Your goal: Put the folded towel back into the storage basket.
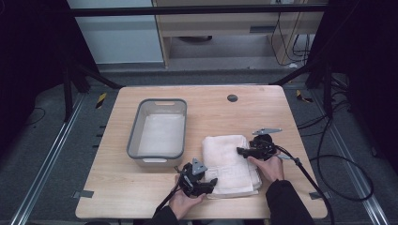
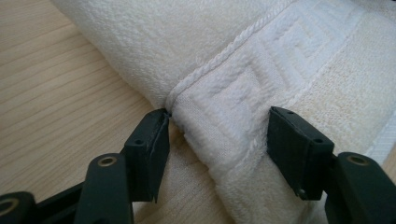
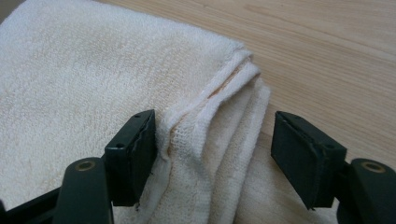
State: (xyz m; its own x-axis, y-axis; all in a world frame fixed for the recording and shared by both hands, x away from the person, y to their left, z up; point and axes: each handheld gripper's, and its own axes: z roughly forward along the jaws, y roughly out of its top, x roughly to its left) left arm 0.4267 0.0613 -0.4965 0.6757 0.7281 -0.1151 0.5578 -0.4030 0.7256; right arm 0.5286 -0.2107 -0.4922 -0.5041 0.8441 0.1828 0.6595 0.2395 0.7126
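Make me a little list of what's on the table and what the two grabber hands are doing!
table: light wood
towel: cream, folded, lying flat at the near right
basket: grey, beside the towel on its left, nothing in it
left gripper: at the towel's near corner, fingers open around the patterned border
right gripper: at the towel's right edge, fingers open around the stacked layers
towel held: not pinched yet

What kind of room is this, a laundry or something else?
Probably a lab recording station, not a laundry: a wooden table stands inside a dark metal frame, loose cables trail over the floor, and a person works a folded towel with handheld grippers.
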